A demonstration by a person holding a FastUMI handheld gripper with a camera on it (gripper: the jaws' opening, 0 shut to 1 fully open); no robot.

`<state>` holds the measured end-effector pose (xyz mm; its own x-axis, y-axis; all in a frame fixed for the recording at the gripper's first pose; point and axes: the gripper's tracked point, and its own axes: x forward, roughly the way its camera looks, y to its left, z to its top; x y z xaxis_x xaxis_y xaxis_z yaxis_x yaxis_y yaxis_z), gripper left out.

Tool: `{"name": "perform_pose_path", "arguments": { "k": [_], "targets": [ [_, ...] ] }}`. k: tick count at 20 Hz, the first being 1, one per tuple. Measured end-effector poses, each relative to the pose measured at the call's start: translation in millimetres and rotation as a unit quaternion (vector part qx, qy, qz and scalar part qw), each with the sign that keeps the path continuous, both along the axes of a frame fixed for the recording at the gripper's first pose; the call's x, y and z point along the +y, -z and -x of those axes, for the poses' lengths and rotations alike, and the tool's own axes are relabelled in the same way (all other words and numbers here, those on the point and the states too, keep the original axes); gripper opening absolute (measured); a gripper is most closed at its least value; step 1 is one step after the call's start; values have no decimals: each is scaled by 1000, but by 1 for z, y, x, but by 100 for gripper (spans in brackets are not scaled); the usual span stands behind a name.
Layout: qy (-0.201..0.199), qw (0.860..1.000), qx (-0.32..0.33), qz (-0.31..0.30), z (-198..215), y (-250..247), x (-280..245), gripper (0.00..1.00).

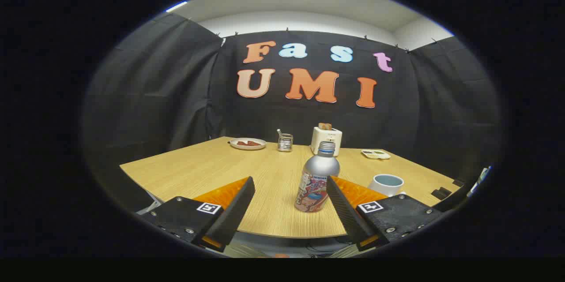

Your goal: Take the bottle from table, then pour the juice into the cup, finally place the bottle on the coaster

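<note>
The tool (290,193) is spread wide, its two fingers apart with nothing held between them. The bottle (317,178) stands upright on the wooden counter (212,167), just ahead of the fingers and within the gap they leave, though much nearer the right finger than the left. That right fingertip sits close beside the bottle's printed lower half; whether it touches is hard to say from this angle, and the left finger is clearly apart from it. The bottle has a silver shoulder, a threaded neck and a colourful label around its lower body.

The cup (386,184), pale with a bluish inside, rests on the counter to the right of the bottle, beyond the right finger. Further back, directly behind the bottle, is a cream toaster (326,139) with bread in its slot. Left of the toaster stands a small glass jar (285,141), and further left a plate (247,143) with something reddish on it. To the right of the toaster lies a small shallow dish (375,154).
</note>
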<state>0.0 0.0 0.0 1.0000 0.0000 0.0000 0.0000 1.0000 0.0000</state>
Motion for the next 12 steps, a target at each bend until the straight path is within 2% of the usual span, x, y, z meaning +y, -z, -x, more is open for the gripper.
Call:
{"name": "perform_pose_path", "arguments": {
  "k": [12],
  "targets": [
    [10, 1000, 3, -25, 2, 9, -6, 97]
  ]
}}
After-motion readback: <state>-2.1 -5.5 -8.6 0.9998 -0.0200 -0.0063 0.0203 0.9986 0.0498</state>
